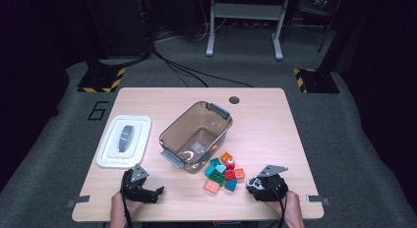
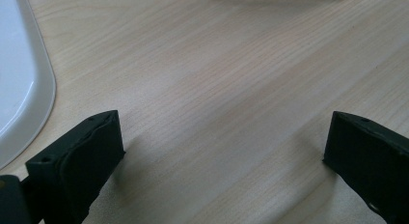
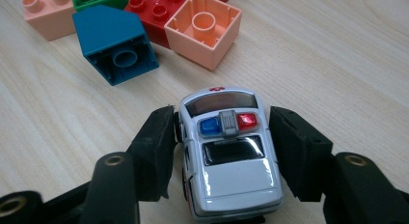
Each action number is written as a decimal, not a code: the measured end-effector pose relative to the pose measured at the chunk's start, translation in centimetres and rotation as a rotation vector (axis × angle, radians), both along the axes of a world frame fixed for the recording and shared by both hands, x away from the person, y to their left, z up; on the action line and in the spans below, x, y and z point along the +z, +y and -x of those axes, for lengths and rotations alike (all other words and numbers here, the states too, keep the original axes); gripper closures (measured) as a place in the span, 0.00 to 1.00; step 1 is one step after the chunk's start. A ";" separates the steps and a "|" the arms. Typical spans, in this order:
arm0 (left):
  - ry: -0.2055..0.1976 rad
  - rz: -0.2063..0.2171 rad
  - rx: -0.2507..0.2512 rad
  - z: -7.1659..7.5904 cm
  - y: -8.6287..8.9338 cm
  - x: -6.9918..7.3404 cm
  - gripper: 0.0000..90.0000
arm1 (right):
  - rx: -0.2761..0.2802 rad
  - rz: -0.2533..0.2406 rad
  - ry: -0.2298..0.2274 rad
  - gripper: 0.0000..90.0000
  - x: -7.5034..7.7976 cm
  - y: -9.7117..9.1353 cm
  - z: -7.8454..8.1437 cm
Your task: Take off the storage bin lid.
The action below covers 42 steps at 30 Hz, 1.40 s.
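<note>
A white toy police car [image 3: 226, 156] with a blue and red light bar stands on the wooden table [image 3: 337, 64], nose pointing away. My right gripper [image 3: 222, 120] has its two black jaws pressed against the car's sides. In the high view this gripper [image 1: 255, 184] is at the front right, just right of a pile of coloured bricks [image 1: 223, 171]. A teal sloped brick [image 3: 115, 43] and a peach square brick [image 3: 202, 28] lie just beyond the car. My left gripper [image 1: 156, 192] rests at the front left, open, with bare table between its jaws [image 2: 224, 137].
A clear brown plastic bin [image 1: 169, 134] stands in the middle of the table, its handle end toward the bricks. A white lid [image 1: 110, 156] lies flat to its left; its rim [image 2: 29, 89] is just beyond the left gripper.
</note>
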<state>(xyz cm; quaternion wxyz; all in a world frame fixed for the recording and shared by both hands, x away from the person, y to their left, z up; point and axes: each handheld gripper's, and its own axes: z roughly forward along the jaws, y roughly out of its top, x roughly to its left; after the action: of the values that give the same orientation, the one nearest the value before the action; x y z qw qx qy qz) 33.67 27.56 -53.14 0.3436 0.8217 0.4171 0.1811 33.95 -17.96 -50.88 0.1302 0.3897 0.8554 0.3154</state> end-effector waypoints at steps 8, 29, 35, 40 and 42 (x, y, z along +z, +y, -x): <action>-0.002 0.000 0.001 0.0 0.0 0.0 0.00 | 0.025 -0.002 0.009 0.52 0.0 -0.3 0.0; -0.001 0.000 0.003 0.0 0.0 0.0 0.00 | -0.020 -0.066 -0.068 0.53 1.2 -1.0 0.1; -0.001 -0.001 0.002 0.0 0.0 0.0 0.00 | -0.051 -0.111 -0.111 0.53 2.6 -1.6 0.2; -0.001 0.000 0.003 0.0 0.0 0.0 0.00 | -0.062 -0.122 -0.128 0.53 3.2 -1.7 -0.1; -0.001 0.000 0.002 0.0 0.0 0.0 0.00 | -0.065 -0.117 -0.131 0.53 3.4 -1.6 -0.2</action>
<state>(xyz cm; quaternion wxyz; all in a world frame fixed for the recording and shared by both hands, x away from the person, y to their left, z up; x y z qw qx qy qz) 33.68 27.55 -53.14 0.3434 0.8212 0.4177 0.1822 34.17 -19.55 -47.49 0.1731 0.4027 0.8121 0.3852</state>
